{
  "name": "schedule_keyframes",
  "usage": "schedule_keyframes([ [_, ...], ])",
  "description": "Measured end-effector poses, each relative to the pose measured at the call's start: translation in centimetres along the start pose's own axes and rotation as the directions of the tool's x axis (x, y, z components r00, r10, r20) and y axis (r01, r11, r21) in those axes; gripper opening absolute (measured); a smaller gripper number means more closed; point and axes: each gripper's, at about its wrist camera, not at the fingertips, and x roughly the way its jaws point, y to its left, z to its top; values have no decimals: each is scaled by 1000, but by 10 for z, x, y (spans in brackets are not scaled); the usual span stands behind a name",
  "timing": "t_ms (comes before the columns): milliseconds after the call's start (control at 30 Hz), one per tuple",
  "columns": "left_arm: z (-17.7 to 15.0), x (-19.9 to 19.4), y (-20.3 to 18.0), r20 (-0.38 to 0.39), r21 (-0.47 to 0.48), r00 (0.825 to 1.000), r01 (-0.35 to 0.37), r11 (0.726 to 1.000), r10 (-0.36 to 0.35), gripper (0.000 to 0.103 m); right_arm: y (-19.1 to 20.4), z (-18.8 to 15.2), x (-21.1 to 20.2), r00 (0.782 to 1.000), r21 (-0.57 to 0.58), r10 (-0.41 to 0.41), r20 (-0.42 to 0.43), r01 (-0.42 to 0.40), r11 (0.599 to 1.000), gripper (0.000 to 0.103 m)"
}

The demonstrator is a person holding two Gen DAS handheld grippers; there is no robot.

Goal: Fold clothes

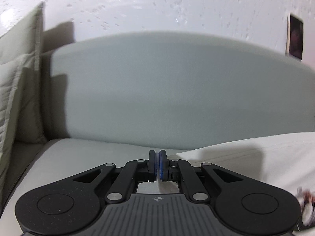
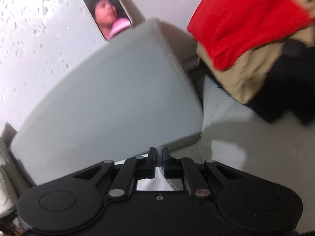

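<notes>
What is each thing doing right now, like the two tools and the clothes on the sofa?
Left tool: shut, white cloth visible under it.
Right tool: shut on white cloth.
White cloth: pinched, hanging below the right tool.
Red garment: crumpled on top of the pile, unfolded.
Tan garment: bunched under the red garment, unfolded.
Back cushion: upright on the sofa.

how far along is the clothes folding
Nothing folded shows yet. In hand: the right gripper is pinching white fabric between its fingers, and the left gripper is closed, with a white garment lying on the sofa seat beside it; I can't tell if it grips cloth. Left: the heap beside the sofa cushion, a red garment on a tan one, looks unfolded.
</notes>
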Motion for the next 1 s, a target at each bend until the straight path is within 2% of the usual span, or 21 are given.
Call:
schedule_keyframes([
  [100, -10, -47, 10, 10, -26, 1000, 3, 1000, -3, 3, -3, -6, -49, 1000, 47, 6, -21, -5, 999, 7],
  [200, -20, -81, 18, -4, -52, 1000, 24, 998, -24, 3, -1, 2, -77, 999, 79, 23, -37, -20, 997, 7],
  [367, -67, -128, 15, -113, -122, 993, 31, 992, -45, 3, -22, -47, -143, 996, 84, 12, -87, -4, 996, 7],
  [433, -96, -141, 7, -190, -91, 982, -21, 996, 3, 3, -31, -69, -164, 993, 88, 1, -116, 9, 996, 7],
  [500, -131, -143, -10, -270, -25, 961, -70, 997, 60, 3, -49, -102, -151, 979, 103, -43, -200, 65, 993, 7],
  [567, -155, -144, -25, -299, 39, 947, -110, 993, 117, 3, -66, -129, -138, 961, 123, -81, -263, 117, 985, 7],
  [633, -156, -153, -23, -278, 23, 953, -121, 992, 122, 3, -74, -143, -132, 956, 135, -110, -273, 151, 979, 7],
  [700, -157, -161, -21, -258, 7, 958, -131, 991, 128, 3, -70, -146, -135, 960, 116, -118, -252, 151, 982, 6],
  [900, -146, -210, -9, -167, -18, 979, -124, 992, 119, 3, -50, -130, -178, 985, 80, -64, -158, 77, 994, 6],
  [1000, -164, -208, -13, -221, 33, 964, -141, 989, 145, 3, -47, -133, -197, 989, 52, -52, -138, 60, 997, 7],
])
